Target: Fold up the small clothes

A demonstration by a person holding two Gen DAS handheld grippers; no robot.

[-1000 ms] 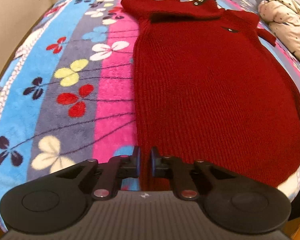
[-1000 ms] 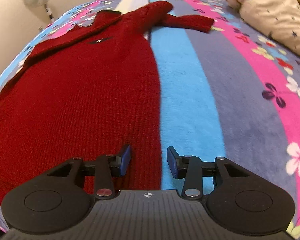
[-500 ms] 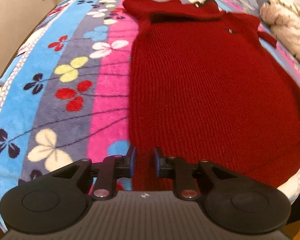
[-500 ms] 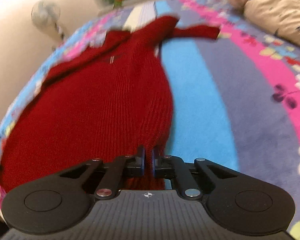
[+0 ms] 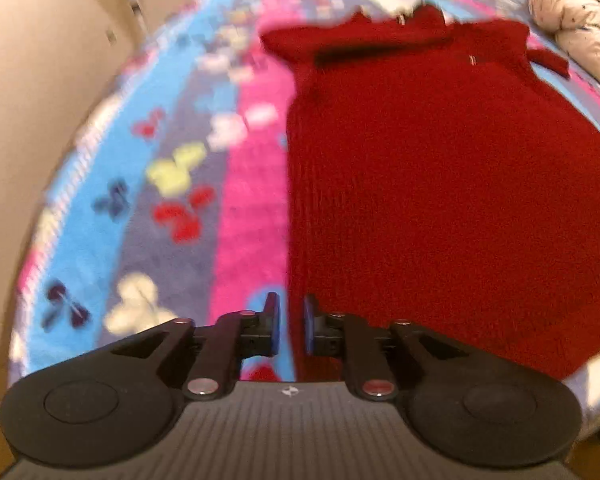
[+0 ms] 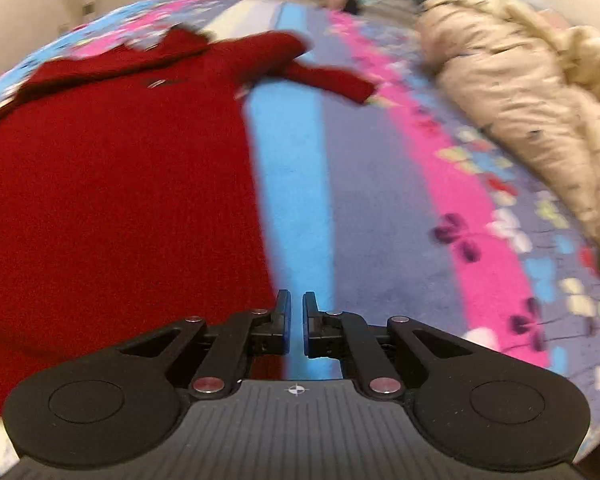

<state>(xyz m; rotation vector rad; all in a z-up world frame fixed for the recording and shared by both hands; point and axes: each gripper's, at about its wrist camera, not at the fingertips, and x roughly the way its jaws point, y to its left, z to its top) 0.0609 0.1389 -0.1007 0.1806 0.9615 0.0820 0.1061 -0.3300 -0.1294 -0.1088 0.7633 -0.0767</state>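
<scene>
**Both grippers close in on the sweater's bottom corners**

On the left, the left gripper [image 5: 288,322] sits at the near left corner of the red sweater [image 5: 440,200], which lies flat, collar away, on a striped flowered blanket [image 5: 180,184]. A second ago its jaws were nearly together; they have since parted a little and stand narrow, with the sweater's edge running between the pads. Whether they pinch the knit cannot be told.

On the right, the right gripper [image 6: 296,322] was open astride the sweater's [image 6: 112,200] near right edge a second ago; its jaws are now closed to a slim gap, apparently pinching that edge. A beige quilt [image 6: 520,92] lies far right.

Judging by this, the hem is being gripped for the first fold.
</scene>
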